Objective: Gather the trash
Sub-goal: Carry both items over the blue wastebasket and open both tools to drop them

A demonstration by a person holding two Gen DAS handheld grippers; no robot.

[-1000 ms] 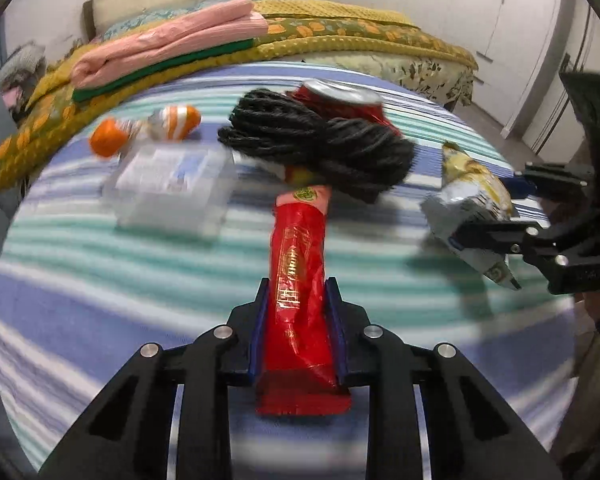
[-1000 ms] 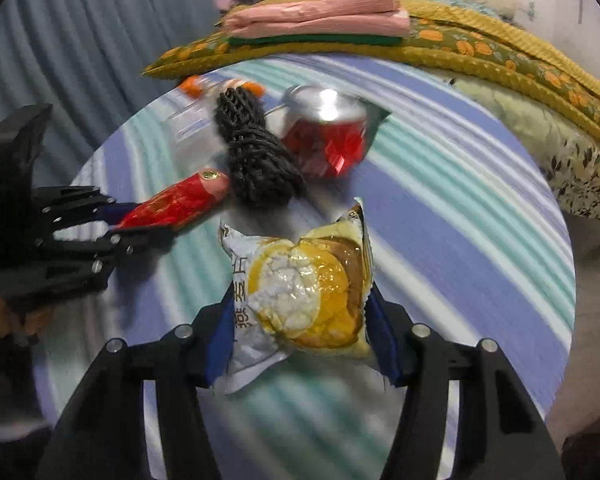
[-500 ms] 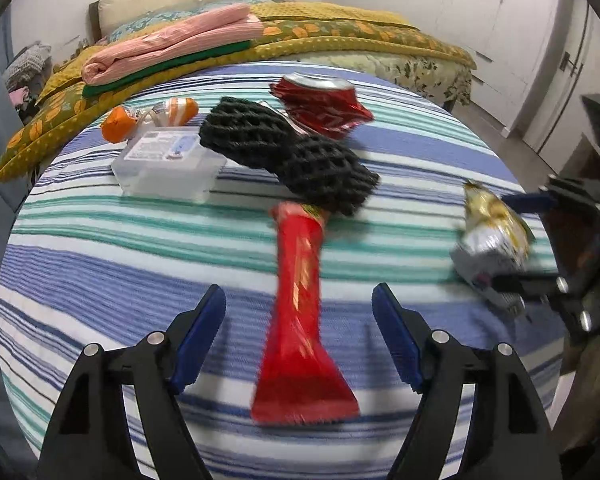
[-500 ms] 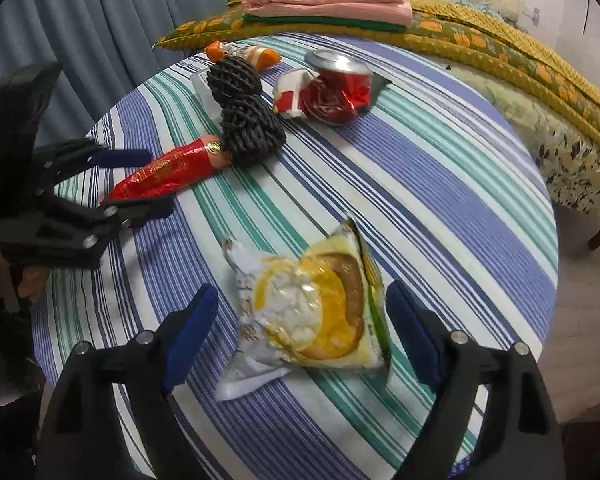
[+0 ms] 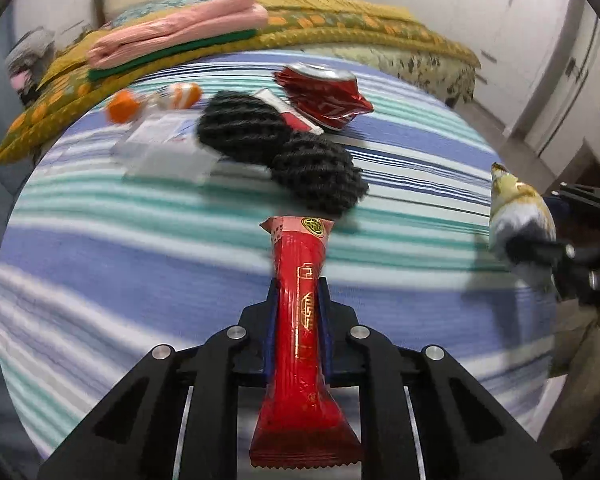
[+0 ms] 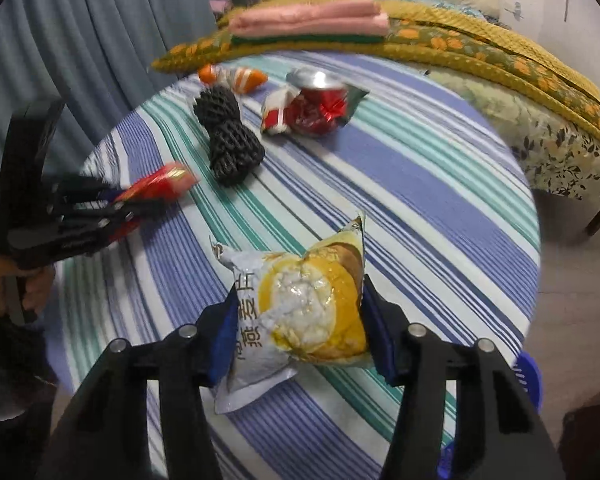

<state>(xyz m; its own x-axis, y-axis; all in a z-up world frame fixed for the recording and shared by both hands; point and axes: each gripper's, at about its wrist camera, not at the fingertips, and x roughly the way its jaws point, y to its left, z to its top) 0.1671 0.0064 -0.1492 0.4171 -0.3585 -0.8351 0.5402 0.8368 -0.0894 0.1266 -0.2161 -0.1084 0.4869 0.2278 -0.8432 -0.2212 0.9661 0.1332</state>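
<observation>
My left gripper (image 5: pixel 298 292) is shut on a long red snack wrapper (image 5: pixel 300 332), which sticks out forward over the striped tablecloth (image 5: pixel 140 264). In the right wrist view the same wrapper (image 6: pixel 160 186) shows in that gripper at the left edge. My right gripper (image 6: pixel 300 292) has its jaws closing, and the blue pads press both sides of a crumpled yellow and silver snack bag (image 6: pixel 308 308). The left wrist view catches that bag (image 5: pixel 516 208) at its right edge. Further back lie a black foam net (image 5: pixel 280 156), a crushed red can (image 5: pixel 324 96) and orange-white wrappers (image 5: pixel 152 100).
A clear plastic box (image 5: pixel 160 152) sits left of the foam net. Behind the round table is a bed with folded pink blankets (image 6: pixel 308 20). Grey-blue curtains (image 6: pixel 80 40) hang at the left. A blue container (image 6: pixel 528 376) shows below the table's near right edge.
Half a second ago both grippers stood open with the wrapper and the bag lying between their fingers. Now both have closed on them again, as they were a second ago.
</observation>
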